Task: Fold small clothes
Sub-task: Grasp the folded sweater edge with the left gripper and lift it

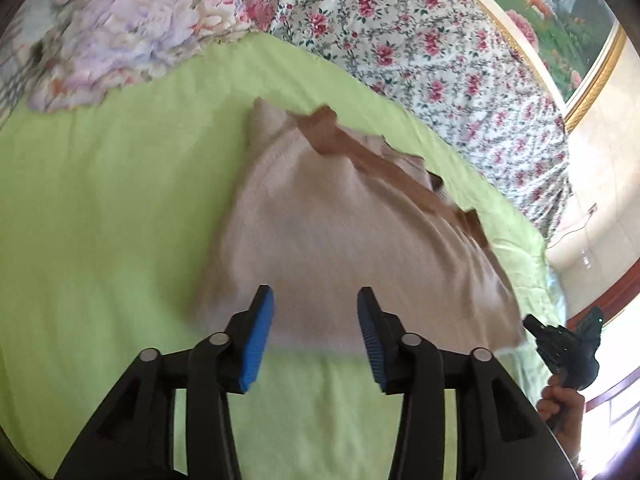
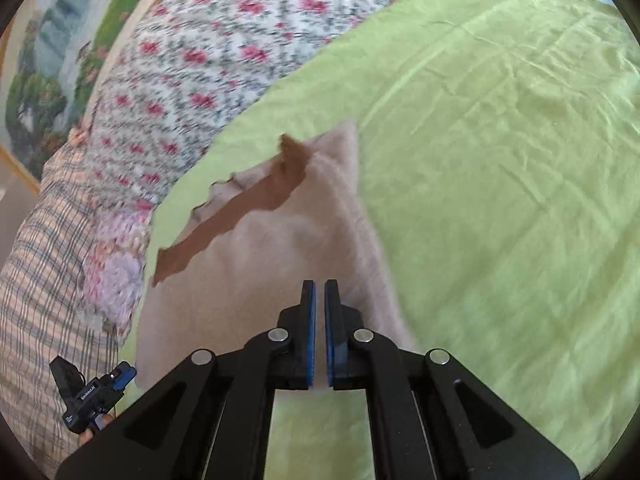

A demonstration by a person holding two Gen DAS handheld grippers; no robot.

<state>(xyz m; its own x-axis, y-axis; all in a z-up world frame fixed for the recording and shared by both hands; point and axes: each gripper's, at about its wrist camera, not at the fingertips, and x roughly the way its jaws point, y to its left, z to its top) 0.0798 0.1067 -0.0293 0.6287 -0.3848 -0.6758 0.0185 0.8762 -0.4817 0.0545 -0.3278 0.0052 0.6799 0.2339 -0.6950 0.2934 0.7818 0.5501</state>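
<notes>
A small pale pink garment (image 1: 320,236) with a brown band (image 1: 360,156) along its far edge lies on the green sheet (image 1: 100,220). My left gripper (image 1: 316,300) is open and empty, its blue pads just above the garment's near edge. In the right wrist view the same garment (image 2: 260,264) and brown band (image 2: 244,208) show. My right gripper (image 2: 319,292) is shut on the garment's near corner, and the cloth is lifted and blurred there. The right gripper also shows in the left wrist view (image 1: 560,344), at the garment's right corner.
A floral quilt (image 1: 420,40) and a pastel flowered pillow (image 1: 120,20) lie beyond the green sheet. A checked cloth (image 2: 40,260) lies at the left in the right wrist view. A framed picture (image 1: 560,8) hangs on the wall. The left gripper shows at lower left (image 2: 92,396).
</notes>
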